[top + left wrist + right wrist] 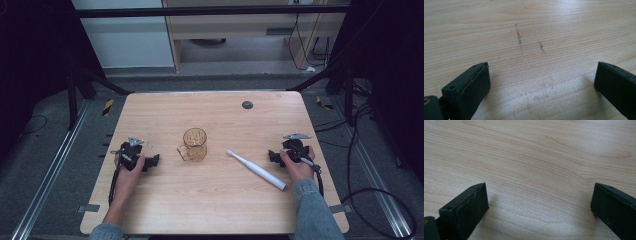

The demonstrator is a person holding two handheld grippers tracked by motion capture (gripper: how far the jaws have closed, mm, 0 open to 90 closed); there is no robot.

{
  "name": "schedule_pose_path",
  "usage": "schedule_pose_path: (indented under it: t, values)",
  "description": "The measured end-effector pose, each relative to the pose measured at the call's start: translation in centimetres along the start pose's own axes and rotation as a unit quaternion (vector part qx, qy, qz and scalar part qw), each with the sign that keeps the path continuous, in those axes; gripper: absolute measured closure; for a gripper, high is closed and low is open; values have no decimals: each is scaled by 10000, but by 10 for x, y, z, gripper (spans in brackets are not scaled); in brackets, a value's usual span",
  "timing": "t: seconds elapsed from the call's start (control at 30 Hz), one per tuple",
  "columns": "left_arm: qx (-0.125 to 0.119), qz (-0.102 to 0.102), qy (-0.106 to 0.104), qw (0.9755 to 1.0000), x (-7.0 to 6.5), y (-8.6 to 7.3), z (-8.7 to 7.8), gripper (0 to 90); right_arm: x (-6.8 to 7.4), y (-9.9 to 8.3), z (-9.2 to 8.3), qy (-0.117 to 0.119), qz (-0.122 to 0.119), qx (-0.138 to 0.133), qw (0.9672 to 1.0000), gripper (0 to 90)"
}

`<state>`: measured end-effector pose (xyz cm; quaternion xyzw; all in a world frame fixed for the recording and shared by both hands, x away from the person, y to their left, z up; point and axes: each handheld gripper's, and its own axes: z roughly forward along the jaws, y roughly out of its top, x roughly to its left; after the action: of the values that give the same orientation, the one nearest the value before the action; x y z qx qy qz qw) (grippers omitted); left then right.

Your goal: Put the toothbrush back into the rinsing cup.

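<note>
An amber glass mug (194, 144) stands upright near the middle of the wooden table (210, 115), its handle turned to the left. A white electric toothbrush (256, 169) lies flat to its right, head pointing toward the mug. My left gripper (152, 161) rests on the table left of the mug, held by a hand. In the left gripper view my left gripper (541, 80) stands open over bare wood. My right gripper (272, 156) rests just right of the toothbrush; in its own view the right gripper (539, 200) is open with nothing between its jaws.
A small dark round disc (247, 105) sits near the table's far edge. Faint dark scuff marks (519, 37) streak the wood ahead of the left gripper. Cables (360, 190) lie on the floor to the right, and metal rails run along both sides.
</note>
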<state>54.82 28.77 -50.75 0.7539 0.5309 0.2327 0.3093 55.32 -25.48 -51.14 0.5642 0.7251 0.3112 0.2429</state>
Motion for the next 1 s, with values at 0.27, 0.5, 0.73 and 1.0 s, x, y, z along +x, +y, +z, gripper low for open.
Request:
schedule_pose_path:
  t: [0.27,0.5,0.73,1.0]
  values:
    - [5,45,-76,10000,2,1,1,0,3,6,-19,-88,-418,-306,9986,150]
    - [7,27,-55,10000,2,1,2,0,21,14,-51,393,-720,-325,9961,180]
    - [22,27,-42,10000,3,4,4,0,31,20,-70,730,-929,37,9930,276]
    - [23,32,-45,10000,3,4,4,0,44,22,-83,1010,-1165,388,9873,309]
